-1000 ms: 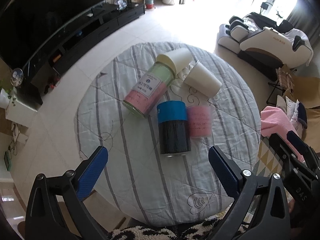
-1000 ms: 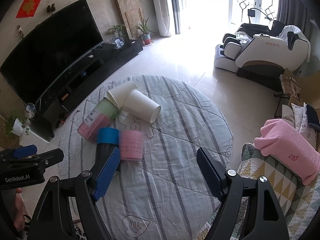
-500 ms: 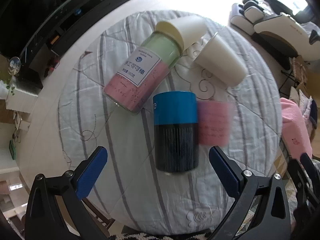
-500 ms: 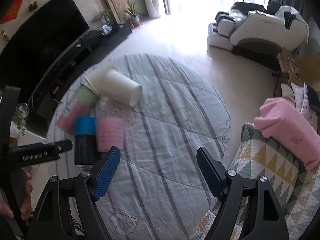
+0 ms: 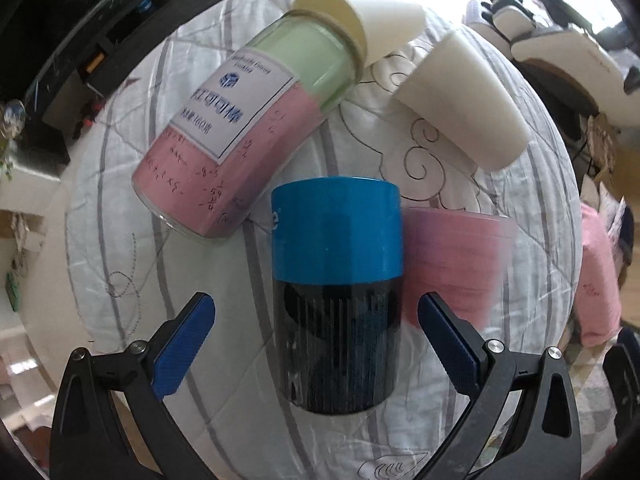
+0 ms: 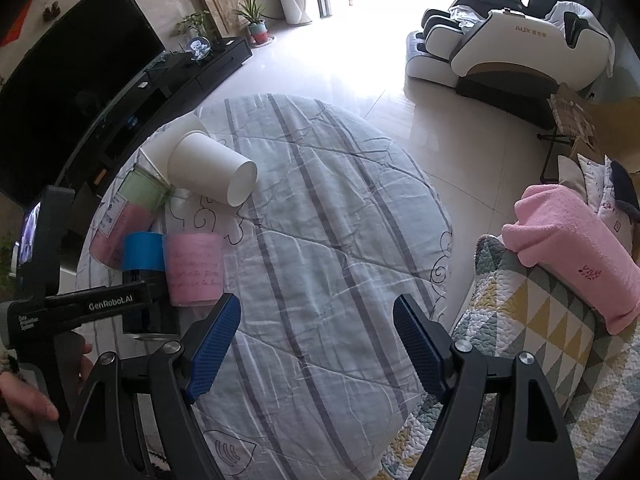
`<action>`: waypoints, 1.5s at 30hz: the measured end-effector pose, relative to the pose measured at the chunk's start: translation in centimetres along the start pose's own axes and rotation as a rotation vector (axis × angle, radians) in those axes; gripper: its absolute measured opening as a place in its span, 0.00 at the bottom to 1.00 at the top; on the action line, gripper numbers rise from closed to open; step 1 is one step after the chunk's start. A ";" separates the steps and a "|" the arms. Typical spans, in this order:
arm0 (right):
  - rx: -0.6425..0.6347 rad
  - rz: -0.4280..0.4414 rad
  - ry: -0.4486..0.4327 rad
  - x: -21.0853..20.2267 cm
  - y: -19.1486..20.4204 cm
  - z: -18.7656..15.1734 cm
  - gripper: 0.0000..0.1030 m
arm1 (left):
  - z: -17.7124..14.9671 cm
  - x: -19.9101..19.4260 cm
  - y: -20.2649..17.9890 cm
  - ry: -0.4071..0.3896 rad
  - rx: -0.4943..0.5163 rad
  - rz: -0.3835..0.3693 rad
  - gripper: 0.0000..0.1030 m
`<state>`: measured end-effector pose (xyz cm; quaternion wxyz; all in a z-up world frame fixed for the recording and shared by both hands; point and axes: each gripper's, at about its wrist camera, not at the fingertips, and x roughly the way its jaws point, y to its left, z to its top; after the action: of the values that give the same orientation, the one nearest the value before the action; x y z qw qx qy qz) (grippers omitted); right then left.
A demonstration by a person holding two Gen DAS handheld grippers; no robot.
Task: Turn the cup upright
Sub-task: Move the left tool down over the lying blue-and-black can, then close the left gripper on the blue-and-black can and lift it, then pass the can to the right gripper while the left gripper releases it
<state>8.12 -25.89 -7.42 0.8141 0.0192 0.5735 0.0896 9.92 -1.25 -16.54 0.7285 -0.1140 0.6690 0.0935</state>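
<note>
Several cups lie on their sides on a round table with a striped grey-white cloth point(image 5: 120, 272). A dark cup with a blue band point(image 5: 336, 292) lies straight ahead of my left gripper point(image 5: 316, 340), which is open with its jaws on either side of the cup's dark end, not touching. A pink cup point(image 5: 452, 256) lies against its right side. The blue-banded cup point(image 6: 142, 252) and pink cup point(image 6: 194, 268) also show in the right wrist view. My right gripper point(image 6: 316, 340) is open and empty above the cloth point(image 6: 320, 240), right of the cups.
A pink-and-green labelled cup point(image 5: 248, 128) and two white paper cups point(image 5: 460, 104) lie on their sides farther back. A quilted seat with a pink towel point(image 6: 572, 264) stands right of the table. A TV stand point(image 6: 180, 76) lies beyond on the left.
My left gripper has moved forward and down towards the blue-banded cup, which now lies between its open jaws. The right gripper has shifted only slightly.
</note>
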 end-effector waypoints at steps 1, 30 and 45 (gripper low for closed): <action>-0.001 0.000 0.002 0.1 0.0 0.0 0.78 | 0.0 0.3 0.4 0.004 -0.010 0.009 1.00; 0.066 -0.012 -0.023 -2.5 3.2 -6.7 0.78 | -10.7 1.2 -1.0 0.100 0.268 -0.163 0.67; 0.126 0.045 -0.029 -3.6 4.0 -9.4 0.78 | -11.8 -3.9 1.4 0.151 0.277 -0.162 0.99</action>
<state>-2.34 -23.24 -6.73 0.8173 0.0846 0.5654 0.0716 -2.11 -3.25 -13.60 0.6900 -0.0727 0.7170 -0.0672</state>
